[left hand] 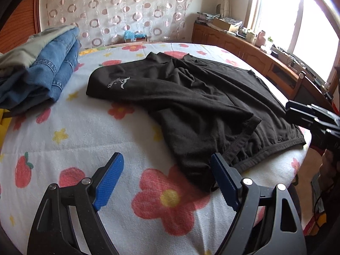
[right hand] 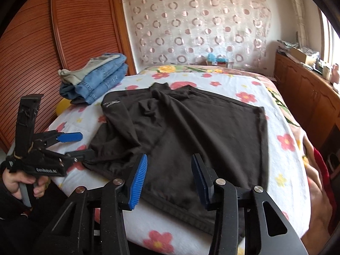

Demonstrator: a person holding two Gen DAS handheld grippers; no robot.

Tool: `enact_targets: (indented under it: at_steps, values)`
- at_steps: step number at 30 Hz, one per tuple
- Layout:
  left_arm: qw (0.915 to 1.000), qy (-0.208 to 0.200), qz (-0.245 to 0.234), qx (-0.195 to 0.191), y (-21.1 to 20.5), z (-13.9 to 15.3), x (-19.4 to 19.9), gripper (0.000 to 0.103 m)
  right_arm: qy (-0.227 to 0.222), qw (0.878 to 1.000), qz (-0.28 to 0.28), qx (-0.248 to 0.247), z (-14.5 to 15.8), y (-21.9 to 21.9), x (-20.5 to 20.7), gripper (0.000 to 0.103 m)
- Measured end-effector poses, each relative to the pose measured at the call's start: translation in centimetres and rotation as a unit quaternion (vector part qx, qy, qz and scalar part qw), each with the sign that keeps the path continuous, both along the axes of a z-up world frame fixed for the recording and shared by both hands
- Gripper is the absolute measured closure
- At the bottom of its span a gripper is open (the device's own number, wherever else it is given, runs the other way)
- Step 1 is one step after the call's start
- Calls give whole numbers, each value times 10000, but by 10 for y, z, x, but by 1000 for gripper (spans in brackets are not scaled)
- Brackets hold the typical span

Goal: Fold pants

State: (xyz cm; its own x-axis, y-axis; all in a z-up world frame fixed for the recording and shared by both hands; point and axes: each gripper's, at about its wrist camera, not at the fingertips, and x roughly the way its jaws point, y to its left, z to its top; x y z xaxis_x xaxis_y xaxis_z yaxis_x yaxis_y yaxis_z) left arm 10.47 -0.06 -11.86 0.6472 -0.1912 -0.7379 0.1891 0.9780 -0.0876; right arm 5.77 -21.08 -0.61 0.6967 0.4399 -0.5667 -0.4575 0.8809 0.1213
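Note:
Black pants (left hand: pixel 191 97) with a small white logo lie partly folded and rumpled on the flowered bed cover (left hand: pixel 85 127); they also show in the right wrist view (right hand: pixel 191 127). My left gripper (left hand: pixel 167 176) is open and empty, its blue pads at the pants' near hem corner; it also shows in the right wrist view (right hand: pixel 82 145), open at the pants' left edge. My right gripper (right hand: pixel 169 178) is open and empty, low over the pants' near waistband edge. In the left wrist view its black body (left hand: pixel 314 119) shows at the right.
A stack of folded blue jeans (left hand: pixel 46 72) and a grey garment lies at the bed's far left, also in the right wrist view (right hand: pixel 97 78). A wooden cabinet (left hand: pixel 244 48) with clutter runs under the window on the right. A slatted wooden door (right hand: pixel 63 31) stands left.

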Motion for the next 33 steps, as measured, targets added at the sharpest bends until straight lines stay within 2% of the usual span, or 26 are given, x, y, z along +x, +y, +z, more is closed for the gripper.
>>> enact_targets:
  at_steps: [7, 13, 23, 24, 28, 33]
  values:
    - [9999, -104, 28, 33, -2, 0, -2, 18, 104, 9996, 253, -3, -6, 20, 17, 65]
    - [9997, -3, 145, -185, 8, 4, -2, 18, 359, 9982, 450, 159, -11, 28, 35, 67]
    - [9986, -311, 348, -268, 23, 17, -8, 18, 731, 9954, 602, 116, -26, 52, 63, 68]
    - [9985, -317, 359, -277, 23, 17, -8, 18, 741, 9952, 623, 119, -25, 53, 61, 70]
    - [9984, -305, 346, -329, 22, 17, -7, 18, 678, 9953, 693, 49, -22, 55, 58, 93]
    - [9984, -356, 301, -318, 19, 20, -9, 18, 298, 9970, 695, 137, -10, 51, 46, 98]
